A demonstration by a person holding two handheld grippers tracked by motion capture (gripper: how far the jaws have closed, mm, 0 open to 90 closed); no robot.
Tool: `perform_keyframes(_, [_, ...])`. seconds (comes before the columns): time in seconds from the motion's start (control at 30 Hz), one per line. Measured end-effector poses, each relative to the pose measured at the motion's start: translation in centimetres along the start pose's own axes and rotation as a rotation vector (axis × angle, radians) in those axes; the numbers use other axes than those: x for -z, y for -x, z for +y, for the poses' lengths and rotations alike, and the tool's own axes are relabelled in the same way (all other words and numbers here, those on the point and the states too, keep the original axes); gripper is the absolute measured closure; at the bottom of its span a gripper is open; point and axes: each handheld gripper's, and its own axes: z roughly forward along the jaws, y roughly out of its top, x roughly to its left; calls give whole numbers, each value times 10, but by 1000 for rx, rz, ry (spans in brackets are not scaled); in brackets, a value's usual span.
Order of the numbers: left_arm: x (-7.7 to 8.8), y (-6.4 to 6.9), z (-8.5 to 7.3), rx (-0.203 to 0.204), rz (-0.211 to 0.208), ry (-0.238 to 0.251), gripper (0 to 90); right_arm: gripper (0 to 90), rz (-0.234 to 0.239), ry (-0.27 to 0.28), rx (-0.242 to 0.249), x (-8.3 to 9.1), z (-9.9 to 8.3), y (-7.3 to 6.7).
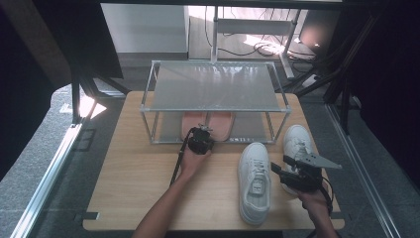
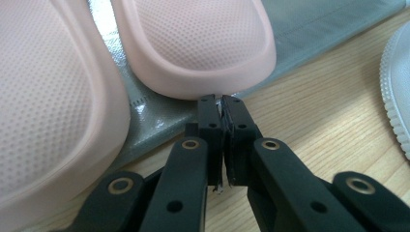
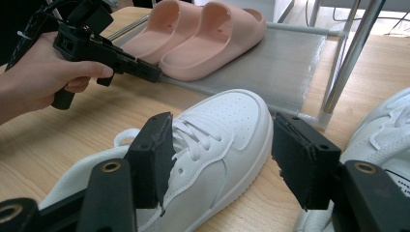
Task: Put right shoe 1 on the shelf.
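I am keeping the left gripper (image 2: 221,104) clenched on nothing, its tips just off the heel of the nearer pink slipper (image 2: 193,43), which is lying beside its mate on the rack's lower shelf (image 2: 309,34), seemingly nudged in to sit paired. My right gripper (image 3: 220,159) is standing released, jaws straddling the white sneaker (image 3: 217,140) on the table (image 3: 63,140), apparently lined up for a grab. I am reading no brand or lettering anywhere.

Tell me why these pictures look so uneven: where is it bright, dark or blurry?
High view: dim, dark corners, sunlight patches on the floor beyond the clear two-tier rack. Left gripper view: the soft pink rubber slides are slightly blurred up close, with glare on the shelf between them. Right gripper view: the black fingers look soft, the white lace-up sneaker sharper.
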Motion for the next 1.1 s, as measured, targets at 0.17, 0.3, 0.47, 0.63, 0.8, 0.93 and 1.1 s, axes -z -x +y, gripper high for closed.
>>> perform_keyframes(0.17, [2, 10, 2, -15, -39, 28, 873, 412, 3, -4, 2, -1, 0, -1])
perform_keyframes(0.3, [-5, 20, 10, -28, -51, 30, 873, 411, 2, -4, 0, -1, 0, -1])
perform_keyframes(0.47, [-15, 26, 19, -32, -49, 29, 876, 411, 4, -1, 2, 0, 0, -1])
perform_keyframes(0.63, [-23, 30, 24, -54, -42, 14, 882, 411, 3, 1, -1, 0, -1, 0])
perform_keyframes(0.8, [-22, 28, 24, -56, -31, 13, 888, 411, 1, 6, -5, 2, 0, 1])
perform_keyframes(0.93, [-20, 23, 21, -43, -27, 13, 888, 412, -1, 3, -4, 2, -1, 0])
perform_keyframes(1.1, [-17, 23, 19, -38, -24, 17, 878, 411, 1, 2, -3, 1, -1, -1])
